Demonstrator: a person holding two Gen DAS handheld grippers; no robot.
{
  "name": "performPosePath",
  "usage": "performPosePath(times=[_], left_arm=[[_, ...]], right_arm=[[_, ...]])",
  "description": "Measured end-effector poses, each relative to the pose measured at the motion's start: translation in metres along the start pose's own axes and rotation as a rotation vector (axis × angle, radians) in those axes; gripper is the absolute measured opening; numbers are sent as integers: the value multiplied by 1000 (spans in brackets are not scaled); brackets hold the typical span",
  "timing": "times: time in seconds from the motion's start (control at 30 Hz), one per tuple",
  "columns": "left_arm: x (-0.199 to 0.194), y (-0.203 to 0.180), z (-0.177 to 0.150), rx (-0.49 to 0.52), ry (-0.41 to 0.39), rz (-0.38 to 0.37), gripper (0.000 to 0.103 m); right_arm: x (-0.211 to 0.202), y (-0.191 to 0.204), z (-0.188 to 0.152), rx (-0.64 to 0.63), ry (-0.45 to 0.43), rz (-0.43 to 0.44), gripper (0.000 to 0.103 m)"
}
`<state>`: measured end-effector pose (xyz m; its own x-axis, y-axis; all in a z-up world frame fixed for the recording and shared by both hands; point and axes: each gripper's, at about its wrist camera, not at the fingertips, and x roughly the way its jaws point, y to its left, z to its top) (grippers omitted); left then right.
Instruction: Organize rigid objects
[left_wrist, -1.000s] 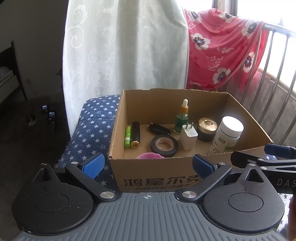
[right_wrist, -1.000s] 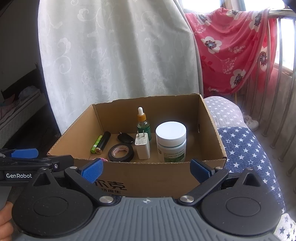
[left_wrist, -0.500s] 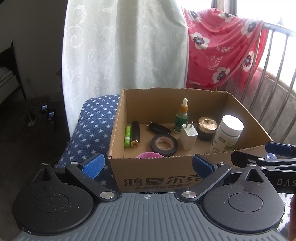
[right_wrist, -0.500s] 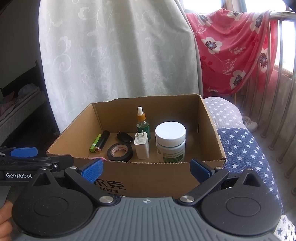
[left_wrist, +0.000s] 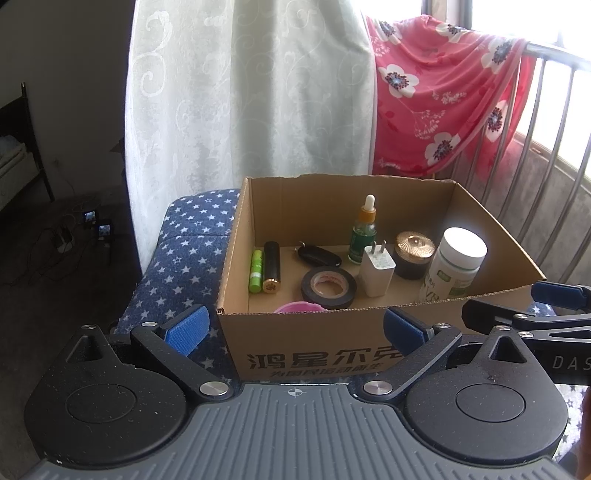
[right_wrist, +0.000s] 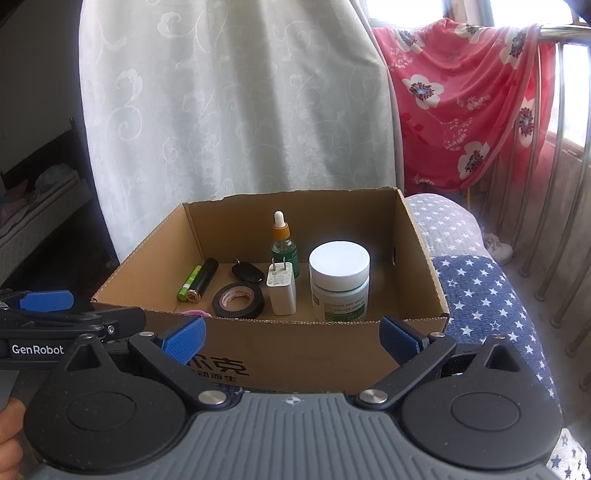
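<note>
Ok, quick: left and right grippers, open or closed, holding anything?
Left gripper: open, holding nothing.
Right gripper: open, holding nothing.

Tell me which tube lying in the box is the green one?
The thin green tube, lying nearest the cardboard box's left wall. Beside it lies a fatter black tube with a gold end.

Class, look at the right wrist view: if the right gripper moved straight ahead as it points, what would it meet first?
Probably the near wall of the cardboard box, between the open right gripper fingers; depth is uncertain.
</note>
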<state>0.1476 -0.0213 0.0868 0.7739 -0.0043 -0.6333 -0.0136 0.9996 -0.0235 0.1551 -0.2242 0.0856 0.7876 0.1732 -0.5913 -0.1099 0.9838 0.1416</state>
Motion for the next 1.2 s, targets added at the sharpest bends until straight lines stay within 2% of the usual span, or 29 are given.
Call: performPosePath(times=[1.2], left_arm=[[1,0,-1,3,-1,1,101]], right_arm=[[0,-1,-2,4,2,1,102]])
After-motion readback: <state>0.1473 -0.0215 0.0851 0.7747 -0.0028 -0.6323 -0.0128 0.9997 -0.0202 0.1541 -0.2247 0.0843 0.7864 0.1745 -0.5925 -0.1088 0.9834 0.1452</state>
